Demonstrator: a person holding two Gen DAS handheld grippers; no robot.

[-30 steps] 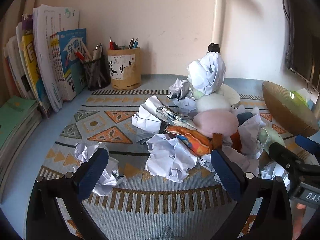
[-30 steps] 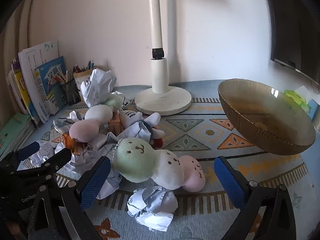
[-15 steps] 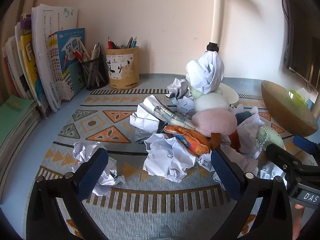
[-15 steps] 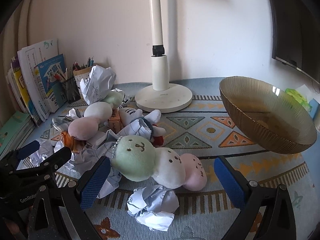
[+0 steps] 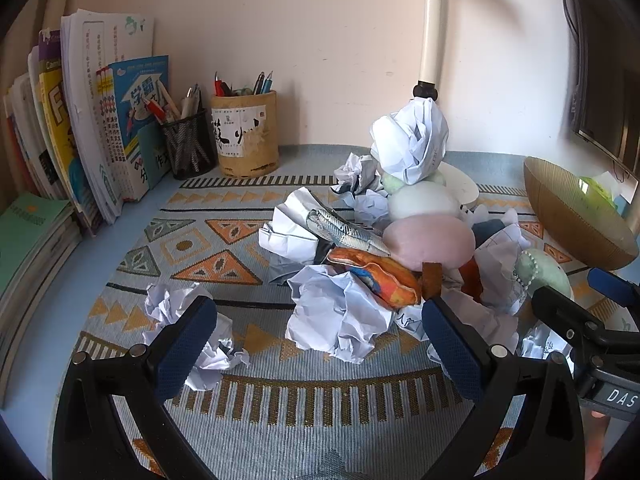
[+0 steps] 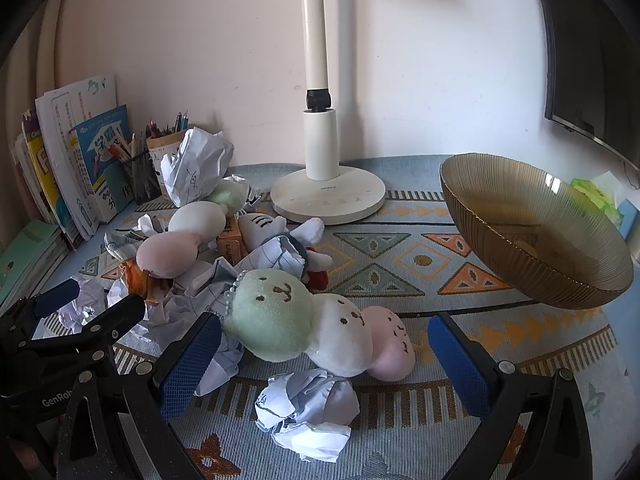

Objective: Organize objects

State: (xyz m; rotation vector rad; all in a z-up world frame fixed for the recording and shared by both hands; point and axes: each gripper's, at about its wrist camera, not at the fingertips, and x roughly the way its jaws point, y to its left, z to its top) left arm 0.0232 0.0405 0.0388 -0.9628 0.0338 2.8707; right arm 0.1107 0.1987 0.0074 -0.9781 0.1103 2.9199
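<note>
A heap of plush toys and crumpled paper lies on the patterned mat. My left gripper (image 5: 318,338) is open and empty, just short of a crumpled paper ball (image 5: 338,314); another paper ball (image 5: 188,328) sits by its left finger. An orange plush (image 5: 376,274) and a pink-white plush (image 5: 426,236) lie behind. My right gripper (image 6: 324,364) is open and empty, its fingers either side of a green-white-pink plush (image 6: 316,326), with a paper ball (image 6: 306,414) in front. The amber glass bowl (image 6: 536,236) stands empty at the right.
A white lamp base (image 6: 328,196) stands at the back. Pen holders (image 5: 244,134) and upright books (image 5: 92,120) line the back left, with green books (image 5: 28,232) stacked at the left. A dark monitor (image 6: 592,48) hangs at the right.
Both grippers have drawn back slightly, so the heap looks a little farther off. Nothing was grasped or released.
</note>
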